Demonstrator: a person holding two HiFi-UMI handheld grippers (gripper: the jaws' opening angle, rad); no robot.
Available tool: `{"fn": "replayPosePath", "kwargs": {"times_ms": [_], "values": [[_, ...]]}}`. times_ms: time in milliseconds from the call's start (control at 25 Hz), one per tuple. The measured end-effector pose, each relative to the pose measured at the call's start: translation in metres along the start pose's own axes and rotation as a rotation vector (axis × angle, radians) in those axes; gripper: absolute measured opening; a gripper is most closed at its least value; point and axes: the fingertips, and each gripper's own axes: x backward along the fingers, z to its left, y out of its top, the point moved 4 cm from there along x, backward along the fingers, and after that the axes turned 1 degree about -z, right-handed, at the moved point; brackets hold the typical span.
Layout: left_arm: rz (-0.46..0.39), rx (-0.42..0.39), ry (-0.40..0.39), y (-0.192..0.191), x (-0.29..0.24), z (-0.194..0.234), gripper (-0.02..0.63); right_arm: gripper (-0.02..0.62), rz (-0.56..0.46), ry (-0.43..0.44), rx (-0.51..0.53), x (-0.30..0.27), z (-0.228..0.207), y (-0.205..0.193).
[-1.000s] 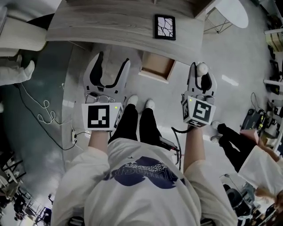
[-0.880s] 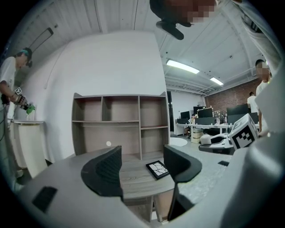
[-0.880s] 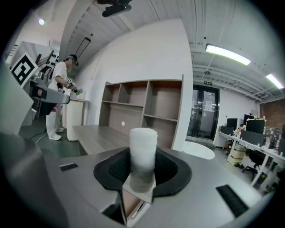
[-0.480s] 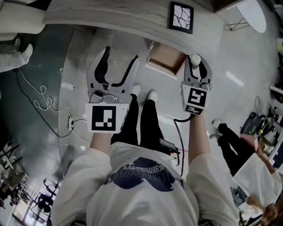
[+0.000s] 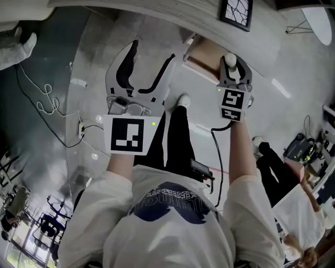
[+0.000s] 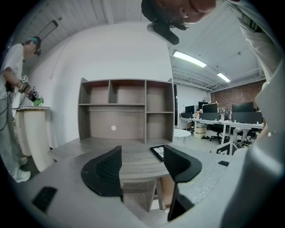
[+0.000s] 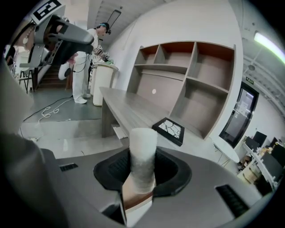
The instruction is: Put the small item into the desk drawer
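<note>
Clamped upright in the right claw, small white cylinder poised by the open drawer under the counter, seemingly for dropping in; left claw spread wide, empty, kept aside.

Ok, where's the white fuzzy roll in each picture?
Head view: white roll upper right, in the right claw, by the open drawer.
Left gripper view: not in it.
Right gripper view: the roll low centre, upright between the claw's pads.
Shared landmark: the black framed picture on the desk.
</note>
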Motion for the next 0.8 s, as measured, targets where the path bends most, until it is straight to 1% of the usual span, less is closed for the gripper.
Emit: {"fn": "replayPosePath", "kwargs": {"times_ms": [200, 320, 600, 800], "values": [[-0.002, 0.009, 0.010, -0.006, -0.003, 0.007, 0.278, 0.117, 0.059, 0.045, 0.064, -0.022, 0.011, -0.017], [0.001, 0.010, 0.013, -0.008, -0.004, 0.009, 0.278, 0.117, 0.092, 0.083, 0.126, -0.034, 0.019, -0.025], [0.016, 0.016, 0.022, -0.019, -0.008, 0.016, 0.278, 0.117, 0.187, 0.181, 0.230, -0.066, 0.044, -0.053], [0.018, 0.024, 0.027, -0.023, -0.010, 0.021, 0.279, 0.117, 0.255, 0.236, 0.283, -0.084, 0.058, -0.069]]}}
